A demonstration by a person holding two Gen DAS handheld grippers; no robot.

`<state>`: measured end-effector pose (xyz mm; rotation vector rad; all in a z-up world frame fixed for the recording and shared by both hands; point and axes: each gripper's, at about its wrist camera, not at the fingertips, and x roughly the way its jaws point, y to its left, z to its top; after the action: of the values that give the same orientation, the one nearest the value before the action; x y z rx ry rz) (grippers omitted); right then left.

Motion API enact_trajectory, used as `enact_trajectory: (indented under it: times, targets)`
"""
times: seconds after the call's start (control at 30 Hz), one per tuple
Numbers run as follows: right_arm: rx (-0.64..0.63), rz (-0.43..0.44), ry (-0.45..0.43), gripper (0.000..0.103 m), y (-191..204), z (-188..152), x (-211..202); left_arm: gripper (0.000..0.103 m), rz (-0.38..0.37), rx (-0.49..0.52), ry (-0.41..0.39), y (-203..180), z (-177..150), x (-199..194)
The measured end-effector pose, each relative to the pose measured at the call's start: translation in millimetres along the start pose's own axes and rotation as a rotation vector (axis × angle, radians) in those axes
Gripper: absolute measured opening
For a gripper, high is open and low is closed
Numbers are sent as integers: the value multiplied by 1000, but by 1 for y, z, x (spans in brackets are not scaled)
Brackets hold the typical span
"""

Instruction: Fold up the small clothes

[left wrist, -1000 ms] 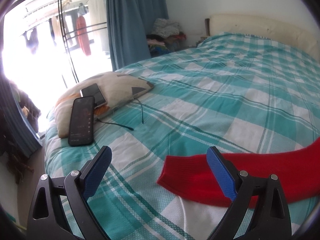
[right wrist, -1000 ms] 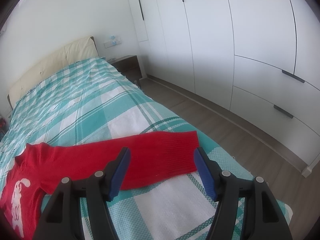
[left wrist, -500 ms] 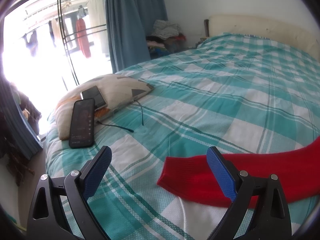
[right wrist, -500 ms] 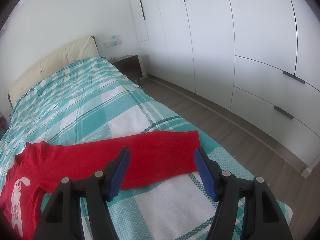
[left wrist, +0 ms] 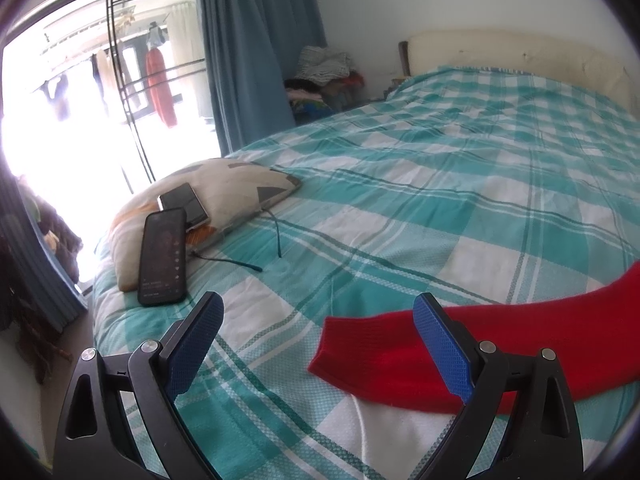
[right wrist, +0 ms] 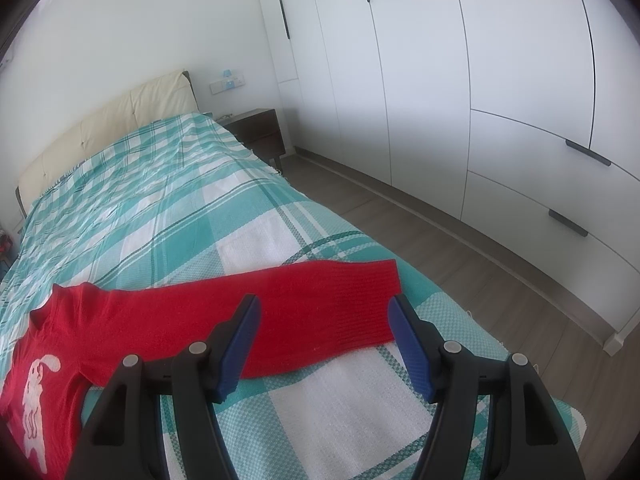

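A small red sweater with a white animal print lies flat on the teal checked bedspread, both sleeves spread out. In the right wrist view its right sleeve stretches to the bed's right edge, and my right gripper hovers open over that sleeve near the cuff. In the left wrist view the other sleeve ends at a cuff, and my left gripper is open and empty above that cuff. Neither gripper touches the cloth.
A patterned pillow with two phones and a cable lies at the bed's left edge. A blue curtain and a pile of clothes stand behind. White wardrobes and a nightstand are on the right.
Both grippers have barely shifted; the views have drifted slightly. Both stay open over the sleeves.
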<state>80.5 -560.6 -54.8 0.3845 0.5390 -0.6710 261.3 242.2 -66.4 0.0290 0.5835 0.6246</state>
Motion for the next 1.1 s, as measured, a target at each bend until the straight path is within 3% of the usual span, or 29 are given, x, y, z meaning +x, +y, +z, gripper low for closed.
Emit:
enact_trajectory:
  times: [0.3,0.6,1.1]
  targets:
    - [1,3,1,66,0,-1,0,97,-7,-6,-26,-1,1,-8]
    - [0,2,1,66,0,0,1,98,-77,12,-62,-12,2,-26]
    - [-4,5,6,66,3,-3,0,98,-120,-67,-17,-3,2,-24]
